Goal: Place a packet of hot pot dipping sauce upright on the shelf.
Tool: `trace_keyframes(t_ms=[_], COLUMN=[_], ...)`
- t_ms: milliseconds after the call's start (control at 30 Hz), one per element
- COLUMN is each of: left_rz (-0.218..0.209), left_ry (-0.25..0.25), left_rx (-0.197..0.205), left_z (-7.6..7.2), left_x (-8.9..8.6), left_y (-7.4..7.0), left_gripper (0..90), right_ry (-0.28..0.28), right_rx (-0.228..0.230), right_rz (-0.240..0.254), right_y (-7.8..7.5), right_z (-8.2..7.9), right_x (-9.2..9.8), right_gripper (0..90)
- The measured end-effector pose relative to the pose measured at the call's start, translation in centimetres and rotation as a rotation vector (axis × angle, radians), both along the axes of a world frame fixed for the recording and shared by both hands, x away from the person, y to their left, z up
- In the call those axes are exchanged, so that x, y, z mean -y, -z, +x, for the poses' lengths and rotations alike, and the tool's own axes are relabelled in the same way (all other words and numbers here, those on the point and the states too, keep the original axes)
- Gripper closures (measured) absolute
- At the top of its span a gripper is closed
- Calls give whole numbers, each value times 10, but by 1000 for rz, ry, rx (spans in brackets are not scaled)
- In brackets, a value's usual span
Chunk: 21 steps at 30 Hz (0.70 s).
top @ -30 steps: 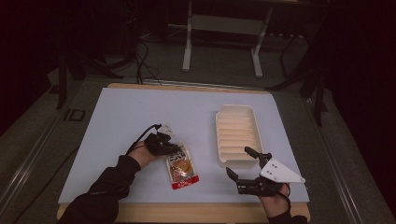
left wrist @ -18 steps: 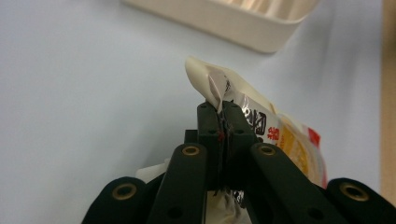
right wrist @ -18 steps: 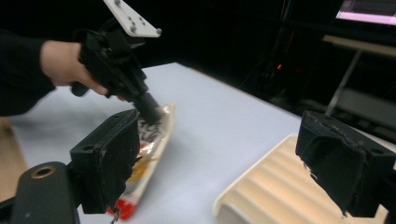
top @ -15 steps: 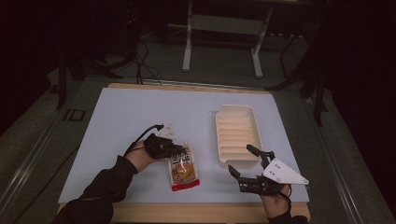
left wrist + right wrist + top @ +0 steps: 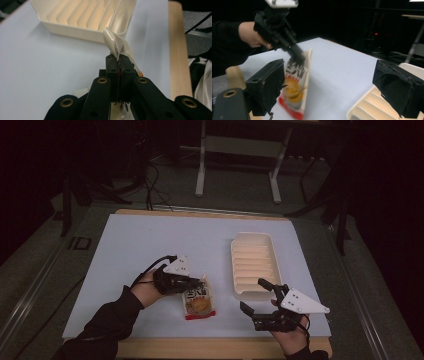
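Two hand-held grippers work over a pale blue table top (image 5: pixel 150 240), with the cream ridged tray (image 5: pixel 252 265) taken as the landmark for all positions.

Left gripper (image 5: pixel 192 282): located to the left of the tray, well apart from it, held by the person's left hand (image 5: pixel 146 289), with a dark sleeve running toward the table's near edge. In the left gripper view the jaws are pressed together with no gap, clamping the top seal of a snack packet (image 5: pixel 117 46) — a strip of glossy white film curls up out of the jaw tips. Beyond the tips, the tray (image 5: pixel 82 20) lies across the top of that view.

Snack packet (image 5: pixel 199 301): located left of the tray's near-left corner, apart from it. Its lower end, with a red band, touches the table; its upper end is gripped. In the right gripper view the packet (image 5: pixel 295 85) stands tilted, lifted at the top by the left gripper (image 5: pixel 298 56), with orange and red printing on its face.

Right gripper (image 5: pixel 257 297): located just in front of the tray's near end, held by the right hand (image 5: pixel 292 340). Its jaws stand wide apart and hold nothing — in the right gripper view the tray's corner (image 5: pixel 367 107) lies beside the right-side jaw.
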<state>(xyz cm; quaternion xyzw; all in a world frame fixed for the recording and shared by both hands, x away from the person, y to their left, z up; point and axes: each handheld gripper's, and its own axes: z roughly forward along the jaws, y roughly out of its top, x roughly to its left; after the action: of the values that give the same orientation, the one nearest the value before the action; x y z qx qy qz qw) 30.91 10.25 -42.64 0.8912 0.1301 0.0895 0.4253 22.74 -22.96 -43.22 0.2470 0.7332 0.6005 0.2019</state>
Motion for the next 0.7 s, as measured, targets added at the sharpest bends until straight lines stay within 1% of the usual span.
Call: trace_keyframes(t_ms=[33, 100, 133, 167, 200, 233, 267, 300, 333, 400, 433, 467, 500, 533, 567, 600, 633, 667, 700], left_rz=[-16, -33, -40, -47, -55, -55, -67, -67, -66, -61, -61, -45, -46, -44, -46, -46, -46, -39, -31], left_ry=[8, 23, 35, 50, 62, 62, 96, 96, 126, 134, 134, 150, 157, 163, 163, 163, 163, 167, 164], left_rx=[3, 22, 30, 42, 53, 53, 82, 82, 76, 81, 81, 78, 75, 83, 79, 79, 79, 84, 84], left_z=[-1, -3, -4, -5, -7, -7, -12, -12, -14, -15, -15, -17, -17, -18, -18, -18, -18, -20, -20], left_x=[-2, -6, -7, -8, -8, -8, -9, -9, -9, -8, -8, -7, -7, -6, -6, -6, -6, -4, -3], left_y=[-4, -11, -14, -17, -20, -20, -24, -24, -25, -25, -25, -27, -28, -29, -30, -30, -30, -30, -30], left_gripper=[884, 884, 884, 884, 884, 883, 884, 884, 883, 883, 883, 883, 883, 883, 883, 883, 883, 883, 883], right_ry=[0, -8, -10, -30, -39, -39, -91, -91, -127, -131, -143, -143, -179, -191, -197, -197, -212, -246, -256], right_rx=[4, 10, 10, -3, -6, -6, -9, -9, -14, -12, -16, -16, -65, -82, -86, -86, -93, -80, -88], right_rz=[-14, -33, -45, -42, -39, -39, -46, -46, -49, -52, -53, -53, -41, -43, -45, -45, -48, -66, -70], right_y=[-1, -2, -4, -5, -7, -7, -9, -9, -10, -10, -10, -10, -9, -9, -9, -9, -9, -9, -9], right_z=[0, 1, 2, 4, 5, 5, 7, 7, 8, 8, 9, 9, 14, 16, 17, 17, 19, 21, 22], right_x=[-2, -5, -6, -8, -9, -9, -15, -15, -22, -25, -29, -29, -39, -42, -45, -45, -47, -52, -54], right_gripper=[108, 109, 128, 134, 137, 137, 181, 181, 217, 219, 219, 229, 244, 249, 277, 277, 277, 377, 377])
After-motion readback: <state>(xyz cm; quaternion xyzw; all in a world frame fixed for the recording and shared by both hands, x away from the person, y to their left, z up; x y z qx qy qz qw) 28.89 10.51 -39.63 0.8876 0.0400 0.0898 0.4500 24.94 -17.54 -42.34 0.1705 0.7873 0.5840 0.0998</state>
